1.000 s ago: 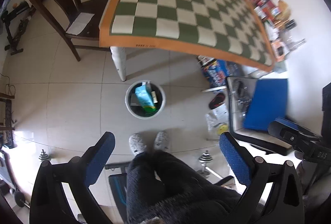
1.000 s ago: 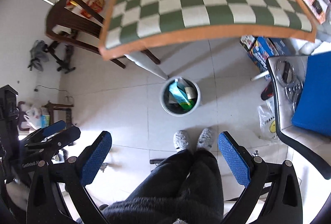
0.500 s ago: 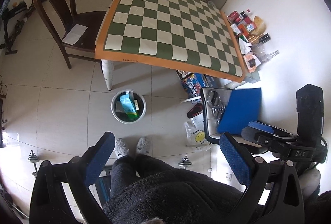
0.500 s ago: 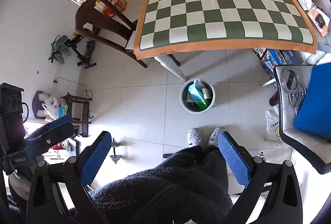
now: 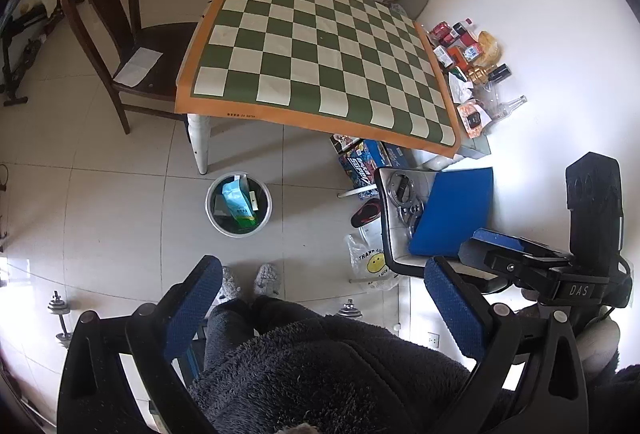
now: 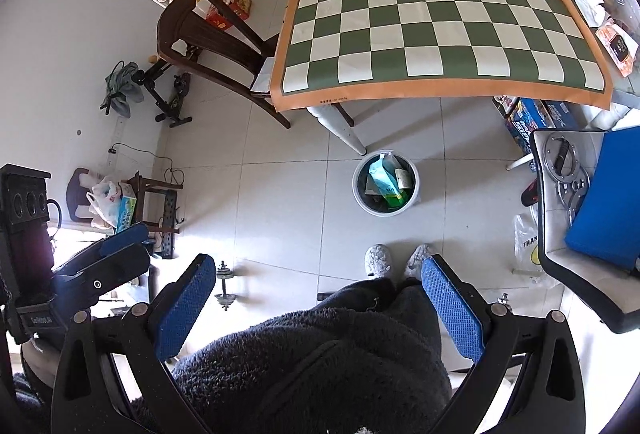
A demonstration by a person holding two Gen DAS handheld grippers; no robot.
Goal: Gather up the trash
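The big table with a green and white checkered cloth stands on the tiled floor, a dark chair beside it. Near one white table leg sits the round trash bin — a blue-green bag lies inside it. Both grippers hang high above the person's legs. The left gripper has its fingers wide apart, holding nothing — the right gripper too.

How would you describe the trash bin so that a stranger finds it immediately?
Find the table with the green-and-white checkered cloth. On the tiled floor beside its white front leg stands the trash bin: a round, pale bucket, the only open container there, holding a light blue-and-green bag.
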